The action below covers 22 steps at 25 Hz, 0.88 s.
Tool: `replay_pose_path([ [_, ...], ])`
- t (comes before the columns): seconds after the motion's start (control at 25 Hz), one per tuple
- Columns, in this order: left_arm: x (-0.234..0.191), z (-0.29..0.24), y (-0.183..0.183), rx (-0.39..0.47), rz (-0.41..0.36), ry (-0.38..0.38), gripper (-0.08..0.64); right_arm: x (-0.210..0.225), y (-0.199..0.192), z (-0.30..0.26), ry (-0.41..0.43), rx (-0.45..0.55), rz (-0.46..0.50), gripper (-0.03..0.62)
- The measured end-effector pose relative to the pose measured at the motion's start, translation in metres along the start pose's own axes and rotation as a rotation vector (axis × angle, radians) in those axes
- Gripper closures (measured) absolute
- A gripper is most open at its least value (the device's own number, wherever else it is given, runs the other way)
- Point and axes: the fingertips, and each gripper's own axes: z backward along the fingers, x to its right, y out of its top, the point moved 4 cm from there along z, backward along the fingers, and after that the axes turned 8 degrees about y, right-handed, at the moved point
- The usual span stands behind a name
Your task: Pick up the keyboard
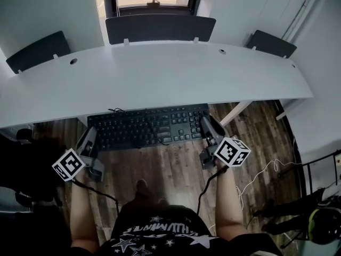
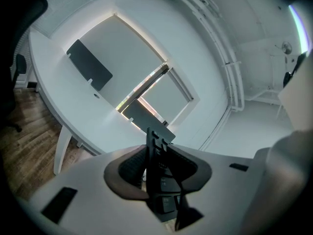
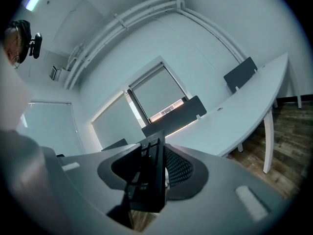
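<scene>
Left gripper point(image 1: 90, 136), right gripper point(image 1: 206, 123) — level, fingers point(image 2: 123, 179) clamped

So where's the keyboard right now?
Centre of the head view, off the near edge of the white desk, over the wood floor: the keyboard is clamped at each end by the left hand-held gripper and right hand-held gripper.

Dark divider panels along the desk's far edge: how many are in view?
3: left panel, middle panel, right panel, all standing along the desk's far edge. More may lie outside the frame.
</scene>
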Motion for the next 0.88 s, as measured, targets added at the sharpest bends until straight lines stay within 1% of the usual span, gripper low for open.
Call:
replay_pose_path([
  [0.24, -0.001, 0.001, 0.002, -0.001, 0.008, 0.002, 0.436, -0.007, 0.004, 0.004, -0.008, 0.01, 0.013, 0.448],
  [0.44, -0.003, 0.001, 0.001, 0.0, 0.019, -0.015, 0.436, -0.009, 0.004, 0.004, -0.014, 0.008, 0.03, 0.448],
  [0.56, -0.003, 0.0, 0.001, -0.012, 0.019, -0.004, 0.436, -0.01, 0.006, 0.005, -0.015, 0.008, 0.028, 0.449],
  [0.88, 0.002, -0.001, 0.007, -0.022, 0.015, -0.013, 0.436, -0.01, 0.006, 0.008, -0.027, 0.007, 0.007, 0.451],
])
